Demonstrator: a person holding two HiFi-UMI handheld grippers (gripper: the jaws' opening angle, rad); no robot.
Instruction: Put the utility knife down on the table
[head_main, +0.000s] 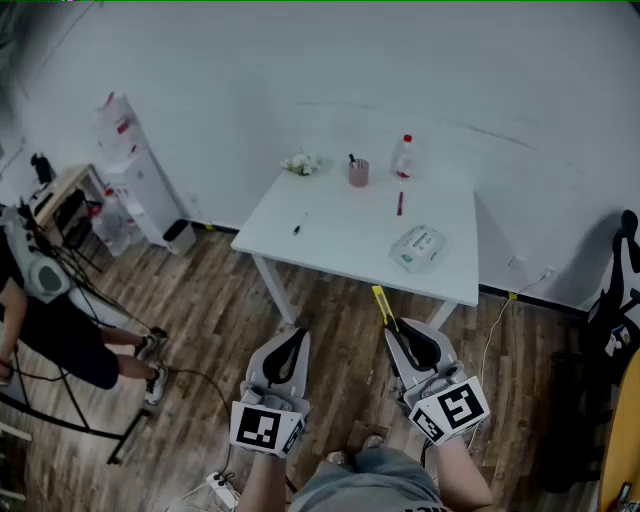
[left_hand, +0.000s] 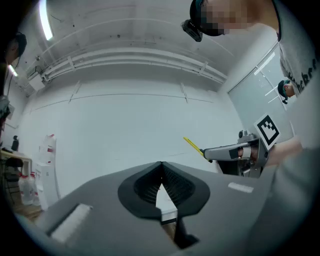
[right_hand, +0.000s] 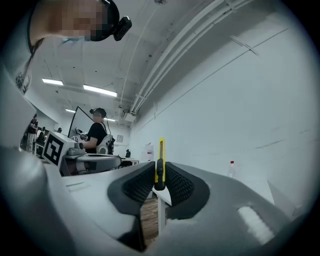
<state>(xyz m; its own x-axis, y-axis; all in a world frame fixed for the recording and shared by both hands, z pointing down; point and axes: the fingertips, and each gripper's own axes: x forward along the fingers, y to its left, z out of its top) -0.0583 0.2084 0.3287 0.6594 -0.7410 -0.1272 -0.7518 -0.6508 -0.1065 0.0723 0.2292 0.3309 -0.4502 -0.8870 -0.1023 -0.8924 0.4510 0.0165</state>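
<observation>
The right claw (right_hand: 159, 172) is pinched shut on a thin yellow utility knife (right_hand: 160, 152). The knife stands between the two dark ribbed pads, and its yellow end sticks out past the tips of the claw. The left claw (left_hand: 161, 166) is just beside the right claw, on its left. Its tips are pressed together and nothing is held between them. Both claws are up in the air over the brown wood floor (head_main: 330, 310). The white square table (head_main: 340, 240) is ahead of both claws and well apart from them, so the knife is not on it. On the far side of the table from the claws stand a pink cup (head_main: 358, 173) and a clear bottle with a red cap (head_main: 403, 157). A red pen (head_main: 400, 203) and a white soft pack (head_main: 417, 247) lie nearer to the right claw.
</observation>
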